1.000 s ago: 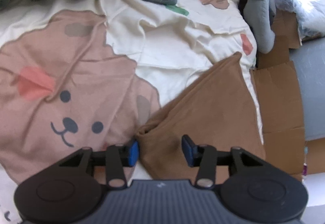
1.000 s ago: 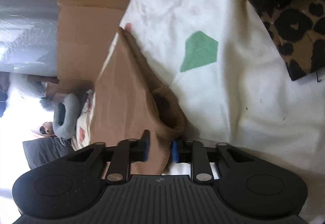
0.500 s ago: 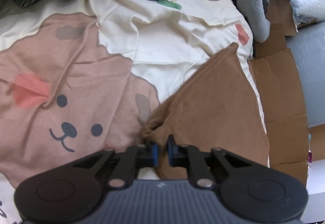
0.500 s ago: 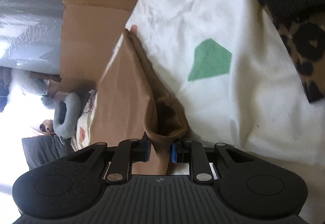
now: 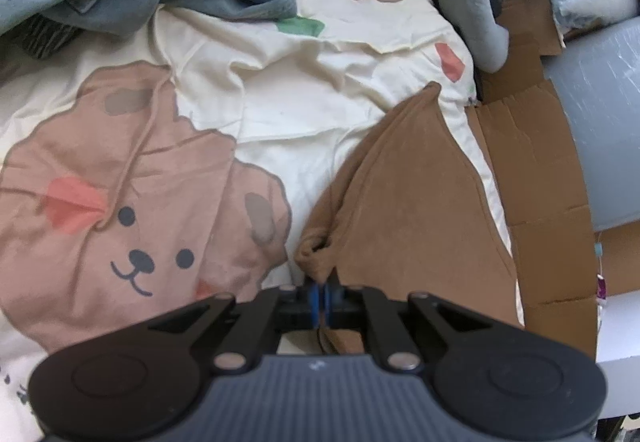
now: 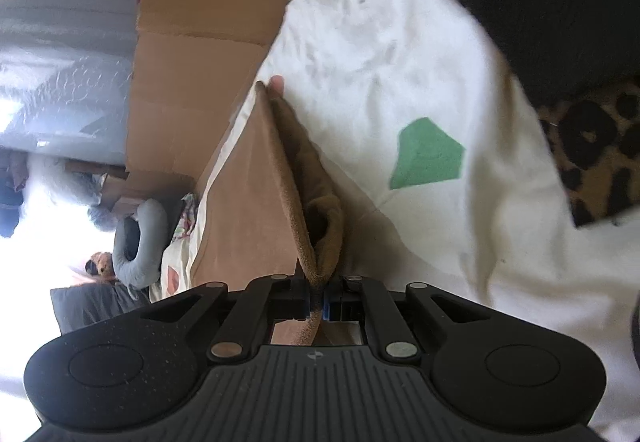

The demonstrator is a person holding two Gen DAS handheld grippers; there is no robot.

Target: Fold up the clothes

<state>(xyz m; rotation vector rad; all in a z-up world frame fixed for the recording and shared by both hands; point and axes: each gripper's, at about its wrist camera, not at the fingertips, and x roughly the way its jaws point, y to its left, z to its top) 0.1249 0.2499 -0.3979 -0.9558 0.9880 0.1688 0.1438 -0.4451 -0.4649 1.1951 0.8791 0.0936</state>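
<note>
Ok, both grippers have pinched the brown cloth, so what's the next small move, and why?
Probably lift both corners together and carry them toward the far tip. The left gripper and the right gripper are each shut on a bunched near corner of the brown cloth, while the rest lies flat on the bedsheet.

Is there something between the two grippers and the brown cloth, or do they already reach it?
Nothing visible stands between. The left gripper and the right gripper are each shut on an edge of the brown cloth, which lies on the bedsheet.
</note>
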